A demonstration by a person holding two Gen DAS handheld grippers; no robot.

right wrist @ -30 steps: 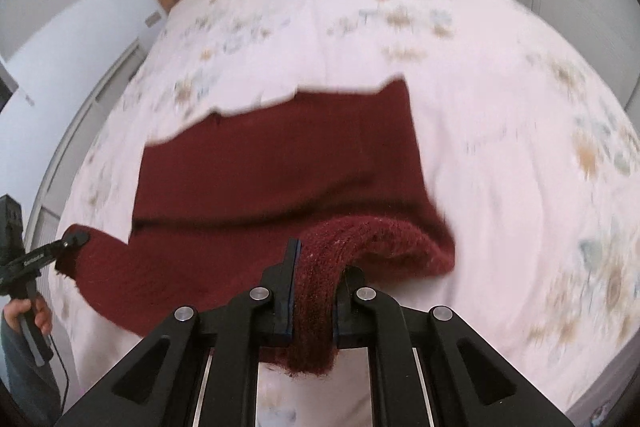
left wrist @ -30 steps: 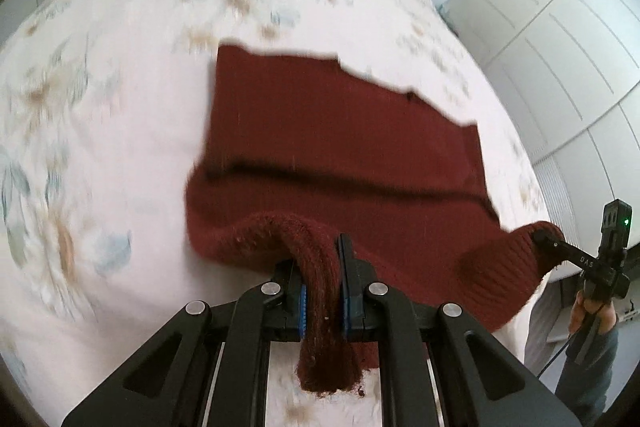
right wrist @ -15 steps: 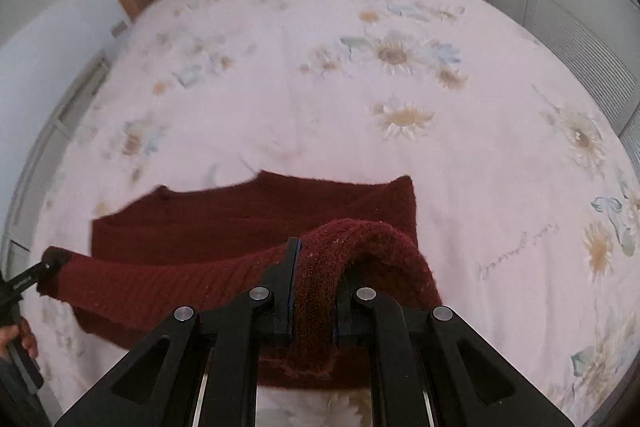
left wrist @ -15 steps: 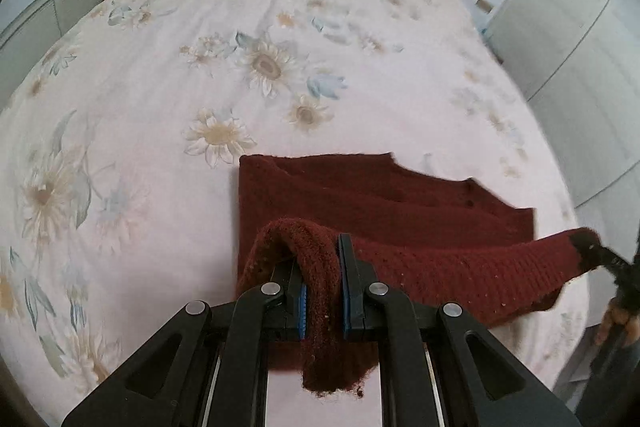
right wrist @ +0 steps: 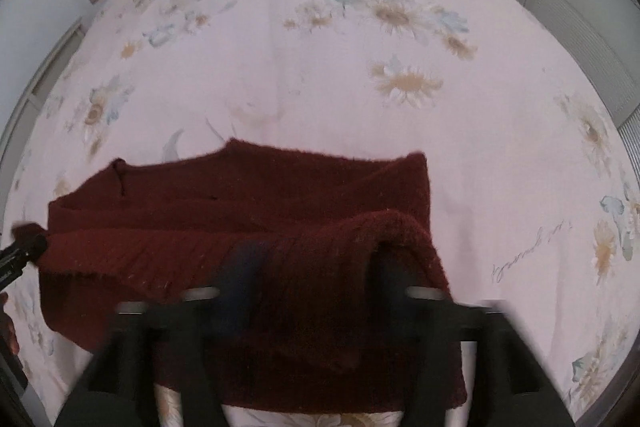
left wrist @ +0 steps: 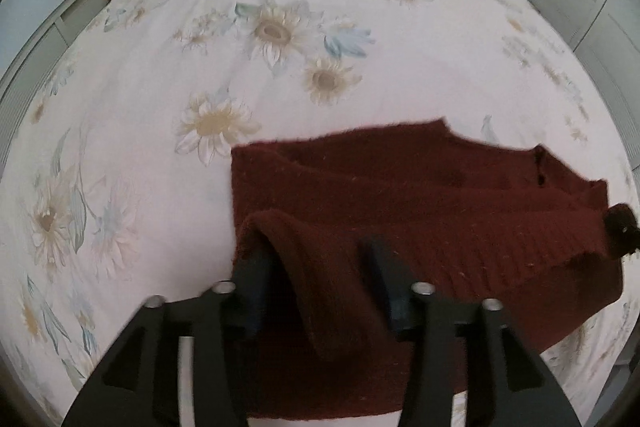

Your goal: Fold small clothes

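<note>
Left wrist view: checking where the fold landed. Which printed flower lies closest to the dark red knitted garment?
The cream, tan-centred flower beside the dark red knitted garment's far left corner; the others sit farther off on the pale bedspread.

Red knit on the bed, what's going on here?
A person with handheld tongs in each hand is folding a dark red knitted garment on a floral bedspread. The near hem has been brought over the rest of it. Both the left tongs and the right tongs have just been opening: the fabric still drapes between the spread fingers, no longer pinched. This fold looks about laid down.
</note>
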